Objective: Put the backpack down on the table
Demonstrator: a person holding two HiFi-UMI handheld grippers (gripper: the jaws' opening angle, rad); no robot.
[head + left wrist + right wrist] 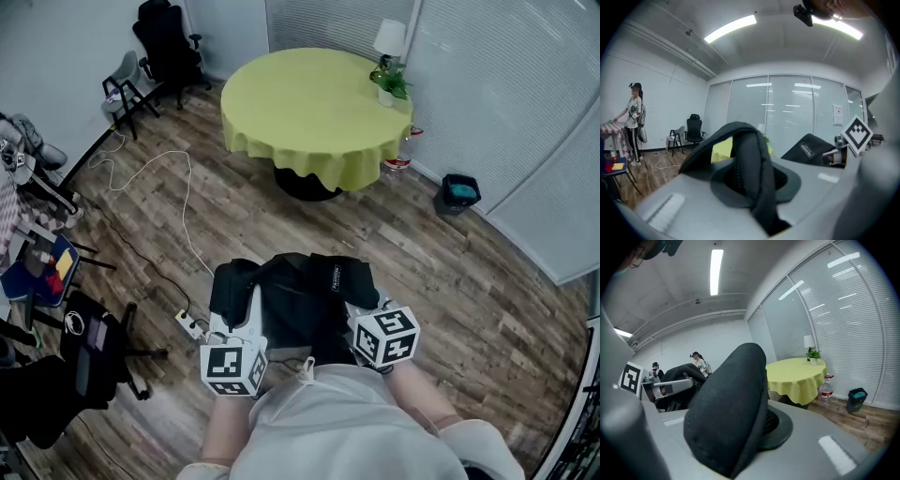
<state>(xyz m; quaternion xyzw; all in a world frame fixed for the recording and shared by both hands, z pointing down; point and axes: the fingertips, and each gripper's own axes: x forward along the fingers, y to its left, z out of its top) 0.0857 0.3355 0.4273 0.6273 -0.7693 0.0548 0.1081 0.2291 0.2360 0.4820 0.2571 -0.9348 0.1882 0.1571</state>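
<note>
Pale shirt (pixel 347 422) of the person, nearest the lens, is filling the bottom edge of the head view. Just beyond it, the left tongs (pixel 232 323) and the right tongs (pixel 367 314), each bearing a marker cube, are pointing forward side by side. Between them the black backpack (pixel 300 295) is hanging above the wooden floor (pixel 450 272). It is lying well apart from the round surface (pixel 309 112), which is wearing a yellow-green cloth. That surface is carrying a potted plant (pixel 389 84) and a white lamp (pixel 389 37) at its far right edge. A white cable (pixel 178 202) is trailing over the floor at left, and a dark bin (pixel 459 192) is standing by the glass wall.

Left gripper view: the left tongs are clamping a dark strap (pixel 752 178) of the backpack, jaws drawn nearly together on it, and the strap is looping up out of the grip. A black office chair (pixel 695 129) is standing by the far wall.

Right gripper view: the right tongs are gripping a broad padded strap (pixel 731 413), jaws pressing in on it. The backpack's bulk is showing at left. The round surface is standing at right, with a bottle (pixel 826 389) on the floor beside it.
</note>
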